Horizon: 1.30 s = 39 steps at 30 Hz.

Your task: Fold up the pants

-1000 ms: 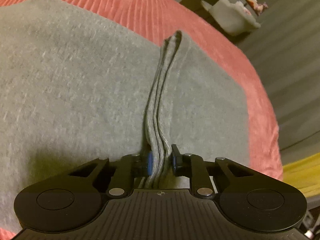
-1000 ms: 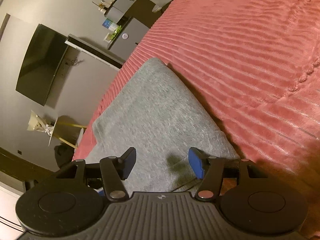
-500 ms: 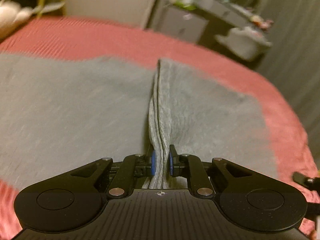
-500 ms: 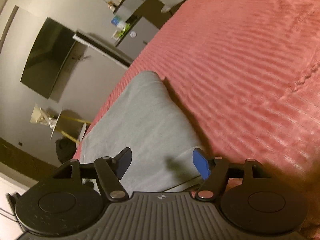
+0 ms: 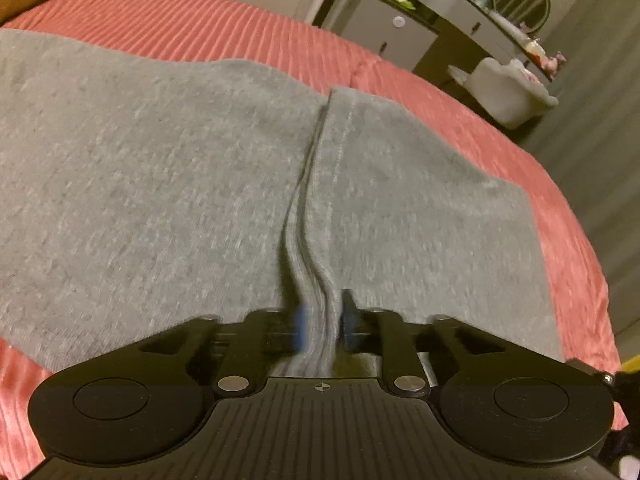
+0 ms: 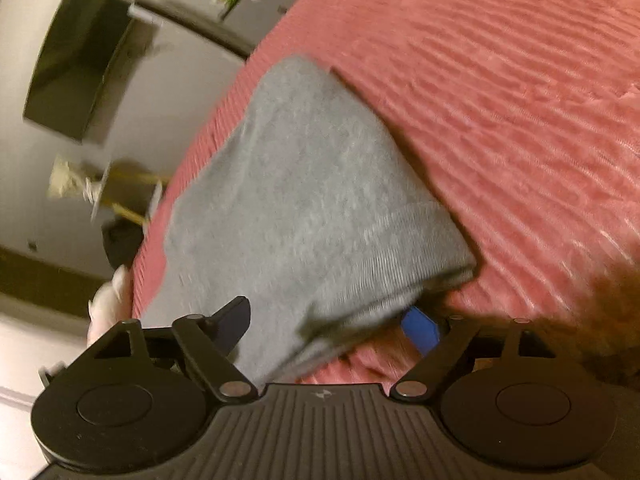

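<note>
1. The left claw is pinched tight on a bunched ridge of the gray pants; several layers of fabric edge stand up between its blue pads.
2. From that grip the ridge runs away toward the far side, with gray cloth spread flat to the left and right of it.
3. The right claw stands wide, its jaws closing at this moment. A folded corner of the pants hangs between them, and the pads do not press on it; the blue pad on the right side sits just under the cloth's edge.
4. The pants lie on a red ribbed bedspread that covers the bed, near its edge in the right wrist view.
5. Beyond the bed, in the left wrist view, a dark dresser with small bottles and a round mirror stands at the far right, with a pale chair in front of it.
6. In the right wrist view a dark flat screen hangs on the wall at the far left, and a small round side table stands below it.
</note>
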Available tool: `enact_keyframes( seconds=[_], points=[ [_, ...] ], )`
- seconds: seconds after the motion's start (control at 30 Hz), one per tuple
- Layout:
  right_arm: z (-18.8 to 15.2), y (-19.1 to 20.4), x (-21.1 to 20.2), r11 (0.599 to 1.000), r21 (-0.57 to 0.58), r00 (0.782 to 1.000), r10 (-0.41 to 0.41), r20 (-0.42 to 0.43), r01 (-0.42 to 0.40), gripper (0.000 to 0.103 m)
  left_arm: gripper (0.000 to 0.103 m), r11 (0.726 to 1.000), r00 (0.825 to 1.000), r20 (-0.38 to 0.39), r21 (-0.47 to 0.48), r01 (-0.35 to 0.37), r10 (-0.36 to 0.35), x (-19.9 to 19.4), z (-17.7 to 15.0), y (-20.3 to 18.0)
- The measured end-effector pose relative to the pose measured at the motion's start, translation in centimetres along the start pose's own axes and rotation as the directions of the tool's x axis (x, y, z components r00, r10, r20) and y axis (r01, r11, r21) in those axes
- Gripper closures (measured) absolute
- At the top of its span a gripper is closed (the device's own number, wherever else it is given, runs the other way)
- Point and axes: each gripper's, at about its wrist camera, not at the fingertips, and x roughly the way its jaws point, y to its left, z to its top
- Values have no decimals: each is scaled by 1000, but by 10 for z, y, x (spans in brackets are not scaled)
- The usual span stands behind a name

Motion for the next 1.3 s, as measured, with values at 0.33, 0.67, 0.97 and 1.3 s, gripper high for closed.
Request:
enact_keyframes(
  seconds=[0.33,0.67,0.97,1.3],
  points=[
    [-3,-31,-9,960,267,989,45,144,-83,26,88,989,993,57,-99,110,-104,-13,3,9],
    [-9,-2,-22,993,105,963,23,268,-53,90,89,997,974,214,-3,71,-69,-49,4,-2],
    [-2,-29,-10,965,260,986,-83,144,44,73,71,995,991,112,68,-77,69,-12,14,-16],
    [3,-15,6,977,203,985,-100,143,70,80,48,998,996,62,32,-61,59,50,77,-8]
  ],
)
